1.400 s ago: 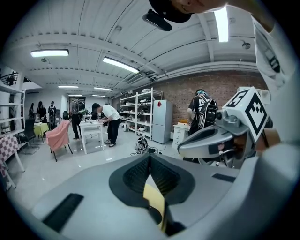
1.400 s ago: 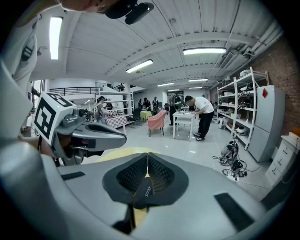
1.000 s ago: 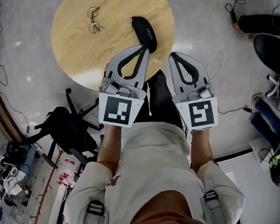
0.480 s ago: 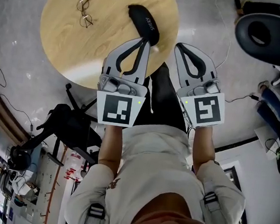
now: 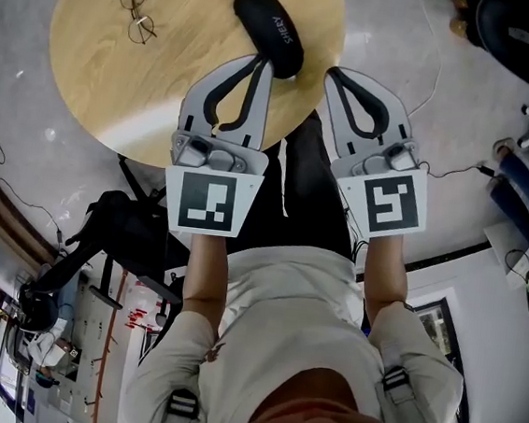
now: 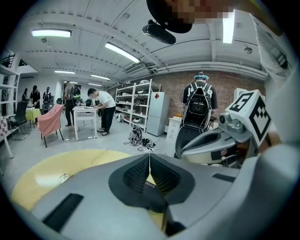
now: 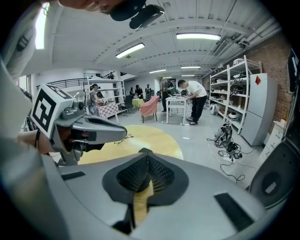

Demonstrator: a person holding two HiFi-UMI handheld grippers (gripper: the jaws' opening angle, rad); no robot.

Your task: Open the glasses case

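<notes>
Looks steeply down on a round wooden table [image 5: 91, 75] with the black glasses case [image 5: 267, 32] lying closed on its right-hand part, one end toward the person and the other slanting away to the left; finds a pair of wire-rimmed glasses [image 5: 137, 11] well apart from the case, further left on the tabletop; holds the left gripper [image 5: 259, 60] with its tip just beside the near end of the case, at that end's left side, overlapping it in the head view; cannot tell from there whether tip and case touch; shows the left jaws pressed together along their whole length, with nothing pinched; catches in the left gripper view a strip of the case's dark shell with white lettering below and beyond the closed tips, which puts the case ahead of and under the jaws, not between them; holds the right gripper [image 5: 334, 72] to the right of the case and apart from it, tip about over the table's rim; shows those jaws pressed together too, and empty; sees from the right gripper view the yellow tabletop past the closed tips; sets both grippers side by side, pointing forward and downward at the table.
</notes>
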